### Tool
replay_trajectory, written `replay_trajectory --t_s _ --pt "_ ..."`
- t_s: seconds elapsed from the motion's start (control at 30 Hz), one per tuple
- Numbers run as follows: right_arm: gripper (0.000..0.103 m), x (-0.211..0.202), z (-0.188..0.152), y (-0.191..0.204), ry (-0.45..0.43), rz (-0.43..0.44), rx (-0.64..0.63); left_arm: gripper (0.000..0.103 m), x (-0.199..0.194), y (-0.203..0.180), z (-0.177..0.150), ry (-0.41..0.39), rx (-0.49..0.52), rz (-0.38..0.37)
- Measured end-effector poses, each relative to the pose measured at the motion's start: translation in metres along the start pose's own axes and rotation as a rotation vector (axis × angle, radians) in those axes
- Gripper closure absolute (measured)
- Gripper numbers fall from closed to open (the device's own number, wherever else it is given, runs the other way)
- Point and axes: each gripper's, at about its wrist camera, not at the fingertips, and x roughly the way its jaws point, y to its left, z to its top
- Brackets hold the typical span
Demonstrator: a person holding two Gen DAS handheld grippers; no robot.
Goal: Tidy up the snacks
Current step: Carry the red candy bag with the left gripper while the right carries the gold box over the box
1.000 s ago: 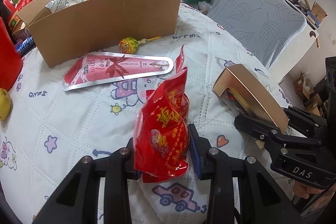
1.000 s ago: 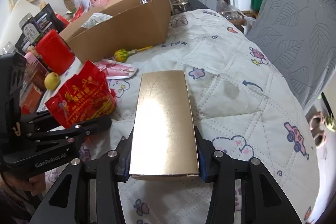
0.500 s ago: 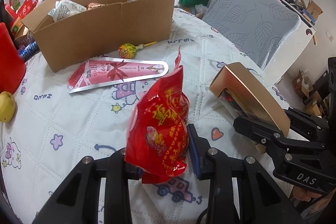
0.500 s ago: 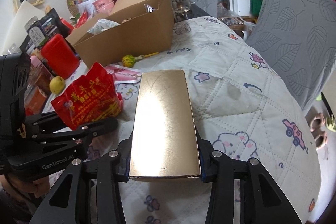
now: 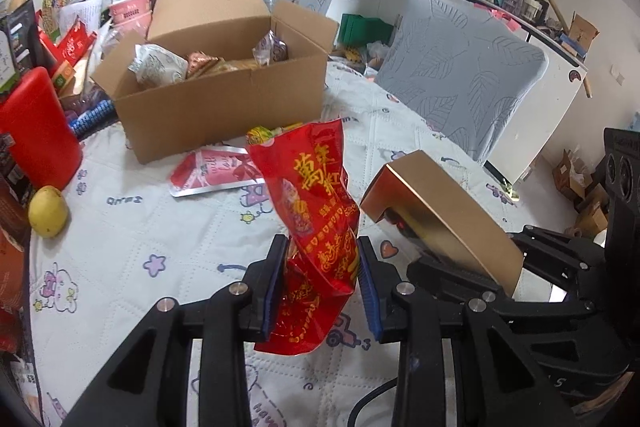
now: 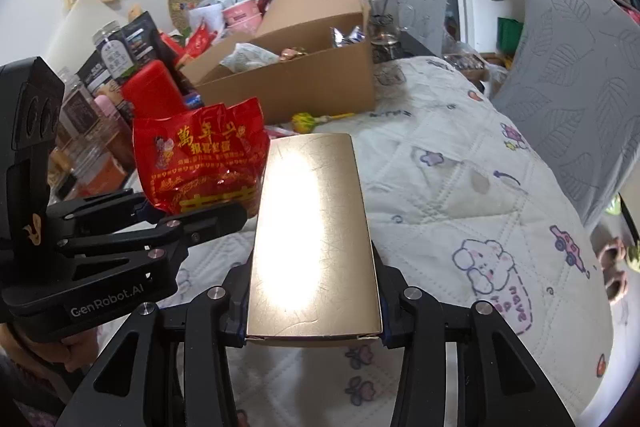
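Red crinkly foil snack bag [image 5: 320, 211] with yellow lettering, pinched low down between the blue pads of the left gripper [image 5: 323, 285], hanging clear above the quilted white cartoon-print tablecloth [image 5: 132, 227]; alongside, flat gold rectangular carton [image 6: 314, 235] clamped by its long sides in the right gripper [image 6: 314, 301], likewise off the cloth. Best carried high enough to clear the near wall of the open brown cardboard box [image 5: 224, 103], already part-filled with wrapped snacks, then lowered inside before release, one item at a time to avoid a clash. Both tools angled downward, side by side, aimed toward the box. Pink foil sachet [image 5: 212, 173] and lollipop [image 6: 305, 121] lying near its base.
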Motion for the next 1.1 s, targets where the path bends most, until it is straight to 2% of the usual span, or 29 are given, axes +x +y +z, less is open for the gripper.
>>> replay_trajectory --t_s 0.33,0.7,1.1 --pt "0.059 -0.011 0.012 0.035 -0.041 0.075 -0.061 0.070 -0.038 0.017 0.007 -0.096 -0.019 0.022" --pt "0.059 -0.017 0.046 0.058 -0.104 0.081 -0.128 0.070 -0.063 0.032 0.029 -0.185 -0.029 0.049" --pt "0.059 -0.014 0.102 0.073 -0.169 0.068 -0.211 0.070 -0.073 0.049 0.074 -0.275 -0.020 0.072"
